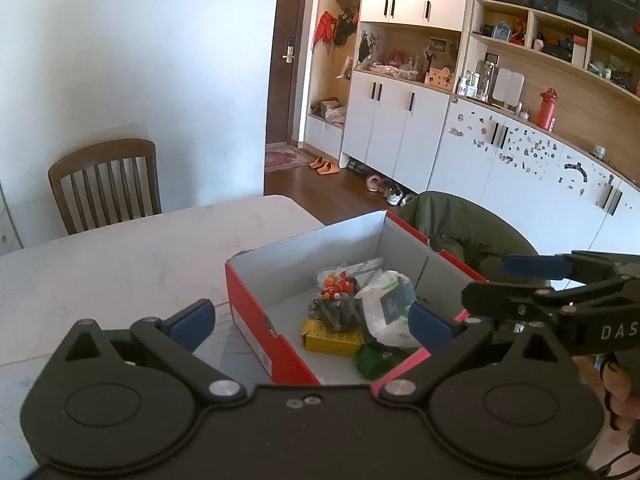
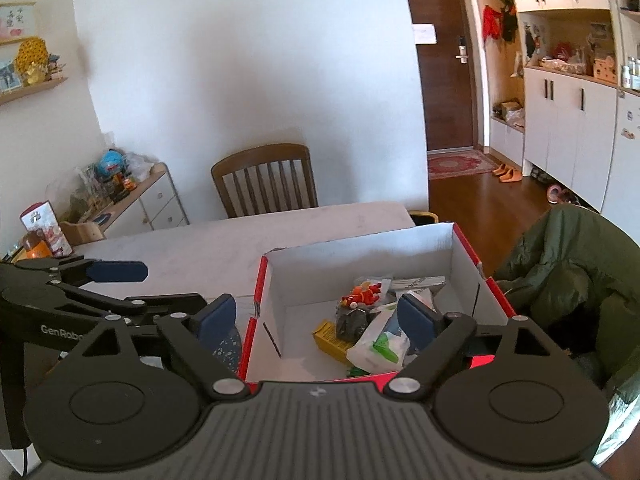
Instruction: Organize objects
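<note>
At the tabletop's (image 2: 320, 236) right edge sits the red shoebox (image 1: 248, 312), open top, white inside, one long side just about flush with that edge. A green jacket (image 2: 560, 264) on a chair is just past the box's right side, and a wooden chair (image 2: 266, 178) stands at the far edge.

Contents all piled at the box's near right end: white plastic bag (image 1: 386, 304), yellow carton (image 1: 330, 336), dark grey bundle (image 1: 334, 312), orange toy bits (image 1: 336, 282), green item (image 1: 370, 360) at the near corner. Far end of the box is bare.

Left gripper (image 1: 312, 320) hovers over the box's near end, fingers spread wide, nothing between them. Right gripper (image 2: 316, 318) also hovers above the box, fingers wide apart and empty. Each one shows in the other's view off to the side.

My read: the drop-in step is finished or nearly so, as I see no loose items left on the visible tabletop, though a speckled patch shows by the box's left wall in the right wrist view. Can't tell what it is.

Next move likely needs either a check for leftover objects outside the box or a retreat clear of the box walls. If re-sorting inside, the bag is soft and will shift under a pinch.
</note>
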`<state>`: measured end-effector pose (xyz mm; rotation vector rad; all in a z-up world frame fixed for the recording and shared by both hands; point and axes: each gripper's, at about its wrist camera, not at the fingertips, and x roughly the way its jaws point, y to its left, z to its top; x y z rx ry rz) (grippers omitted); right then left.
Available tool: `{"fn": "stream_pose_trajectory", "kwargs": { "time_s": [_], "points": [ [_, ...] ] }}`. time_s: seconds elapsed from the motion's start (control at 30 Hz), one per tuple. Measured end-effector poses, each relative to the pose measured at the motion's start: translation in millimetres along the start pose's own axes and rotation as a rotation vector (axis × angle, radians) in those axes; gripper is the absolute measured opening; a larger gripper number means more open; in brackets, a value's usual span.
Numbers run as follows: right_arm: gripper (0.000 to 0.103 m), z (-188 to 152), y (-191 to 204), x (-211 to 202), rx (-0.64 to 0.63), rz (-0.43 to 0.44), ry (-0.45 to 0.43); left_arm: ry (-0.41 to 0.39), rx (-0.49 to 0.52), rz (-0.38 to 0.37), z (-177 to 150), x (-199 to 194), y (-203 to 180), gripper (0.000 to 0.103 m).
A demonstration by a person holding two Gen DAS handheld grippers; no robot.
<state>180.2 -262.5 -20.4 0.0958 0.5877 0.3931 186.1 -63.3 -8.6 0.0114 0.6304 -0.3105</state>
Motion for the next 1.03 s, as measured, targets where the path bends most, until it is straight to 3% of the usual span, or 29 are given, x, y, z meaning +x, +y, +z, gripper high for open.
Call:
{"fn": "stream_pose_trajectory", "kwargs": {
  "time_s": [0.37, 1.03],
  "points": [
    [0.098, -8, 0, -17, 0.044, -0.05, -0.074, 0.0, -0.025, 0.003, -6, -2, 6, 0.102],
    [0.099, -16, 17, -27, -0.013, -0.087, -0.135, -0.03, -0.023, 0.014, -6, -9, 8, 0.102]
  ]
}}
